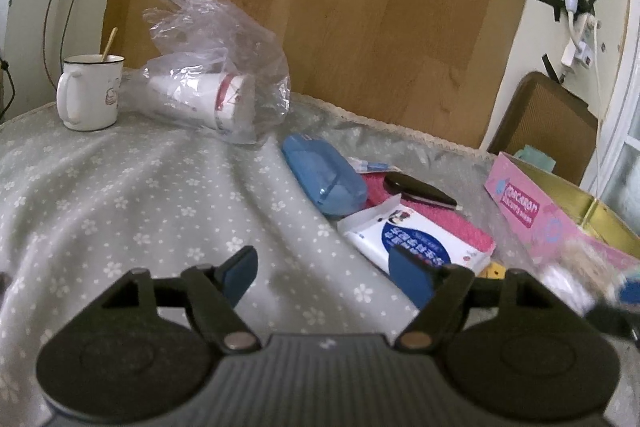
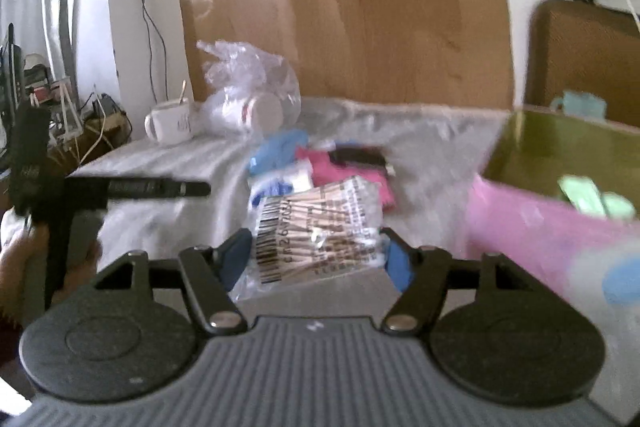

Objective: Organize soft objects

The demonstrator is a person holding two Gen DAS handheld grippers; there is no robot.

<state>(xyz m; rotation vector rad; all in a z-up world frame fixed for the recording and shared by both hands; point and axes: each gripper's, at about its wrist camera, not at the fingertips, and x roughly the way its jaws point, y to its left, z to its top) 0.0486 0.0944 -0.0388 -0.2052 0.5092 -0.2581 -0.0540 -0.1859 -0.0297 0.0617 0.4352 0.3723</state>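
- Left wrist view: our left gripper [image 1: 322,273] hovers low over the floral tablecloth [image 1: 120,195], jaws apart and holding nothing, probably waiting for its turn.
- The loose pile lies just right of it: a blue plastic case [image 1: 324,181], a white wipes pack [image 1: 416,241] on top of a pink cloth [image 1: 452,223], and a black folding item [image 1: 418,189] on that cloth.
- The pink box [image 1: 560,223] stands open at the right edge; little of its inside shows here.
- A clear plastic bag [image 1: 216,67] holds stacked paper cups; a stick stands in the white mug [image 1: 90,91].
- Right wrist view: our right gripper [image 2: 316,259] is clamped on a cotton swab packet [image 2: 316,227], lifted clear of the pile, and we judge it bound for the pink box [image 2: 560,187], where green packets already lie.
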